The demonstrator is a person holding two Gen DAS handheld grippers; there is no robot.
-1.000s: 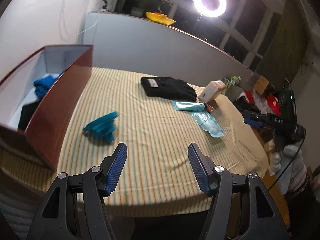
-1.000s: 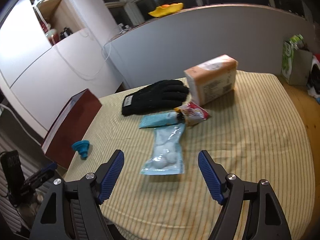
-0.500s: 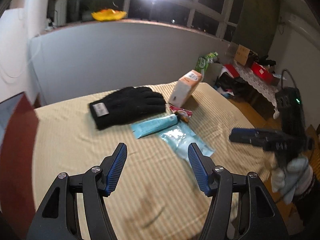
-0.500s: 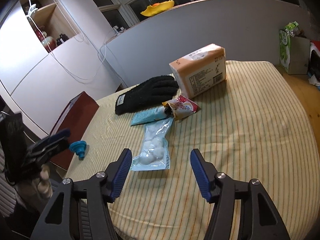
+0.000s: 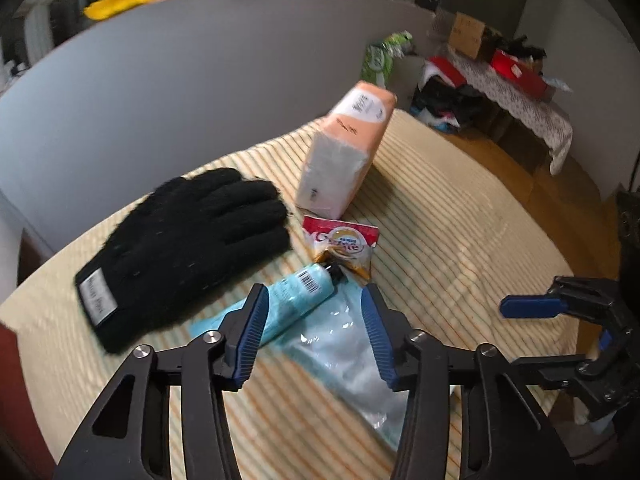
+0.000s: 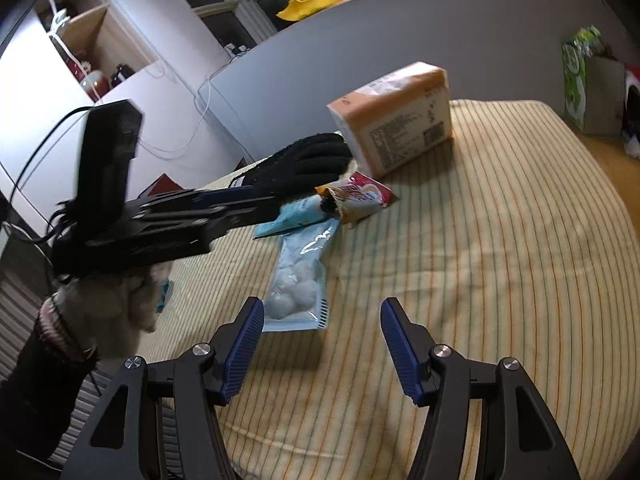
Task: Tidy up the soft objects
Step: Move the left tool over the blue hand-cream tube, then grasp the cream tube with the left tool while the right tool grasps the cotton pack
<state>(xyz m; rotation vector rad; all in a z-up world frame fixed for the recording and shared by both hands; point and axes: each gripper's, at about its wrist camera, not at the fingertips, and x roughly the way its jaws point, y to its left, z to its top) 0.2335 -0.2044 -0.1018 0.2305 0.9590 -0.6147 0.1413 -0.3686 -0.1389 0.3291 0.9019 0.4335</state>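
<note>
On the striped tablecloth (image 5: 460,240) lie a black knit glove (image 5: 188,248), an orange tissue pack (image 5: 344,152), a red-and-white snack packet (image 5: 340,244), a teal tube (image 5: 292,300) and a clear bag of cotton balls (image 5: 344,352). My left gripper (image 5: 312,320) hovers over the tube and the bag. Its jaws are closing, and the pads touch neither item. In the right wrist view my right gripper (image 6: 322,320) stands open just in front of the cotton-ball bag (image 6: 300,280), with nothing between its fingers. The left gripper (image 6: 240,196) reaches in from the left over the tube (image 6: 292,216).
A grey panel (image 5: 160,100) closes off the far side of the table. A corner of the red-brown box (image 6: 160,184) shows at the left. A small blue object (image 6: 164,296) peeks out behind the fuzzy-gloved hand (image 6: 120,300). Cluttered boxes (image 5: 516,68) stand beyond the right edge.
My left gripper swung right, from facing the box and the blue object to above the tube and bag, and its jaws narrowed. The right gripper's jaws narrowed and it sank slightly.
</note>
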